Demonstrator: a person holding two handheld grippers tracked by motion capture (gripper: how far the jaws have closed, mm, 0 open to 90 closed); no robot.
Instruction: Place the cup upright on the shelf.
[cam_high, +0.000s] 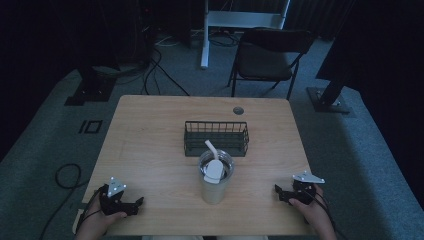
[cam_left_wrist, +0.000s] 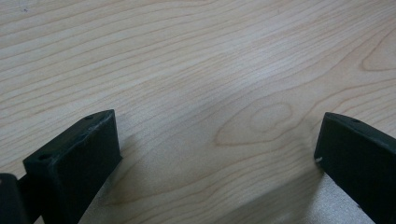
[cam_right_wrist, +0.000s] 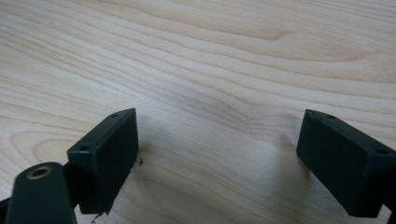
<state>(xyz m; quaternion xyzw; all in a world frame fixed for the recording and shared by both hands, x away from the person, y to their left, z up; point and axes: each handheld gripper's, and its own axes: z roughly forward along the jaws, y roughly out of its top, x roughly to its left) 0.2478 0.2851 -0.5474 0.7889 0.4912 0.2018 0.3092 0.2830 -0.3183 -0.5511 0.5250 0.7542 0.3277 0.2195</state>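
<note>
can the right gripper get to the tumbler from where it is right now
Probably yes. The right gripper rests open on the table, and bare wood lies between it and the tumbler; the wire basket sits behind.

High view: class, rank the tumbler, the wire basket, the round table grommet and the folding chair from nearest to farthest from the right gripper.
Measured from the right gripper, at the table's near right edge:
1. Tumbler, to its left, near the table's front.
2. Wire basket, behind the tumbler, mid-table.
3. Grommet, near the table's far edge.
4. Folding chair, on the floor beyond the table.
</note>
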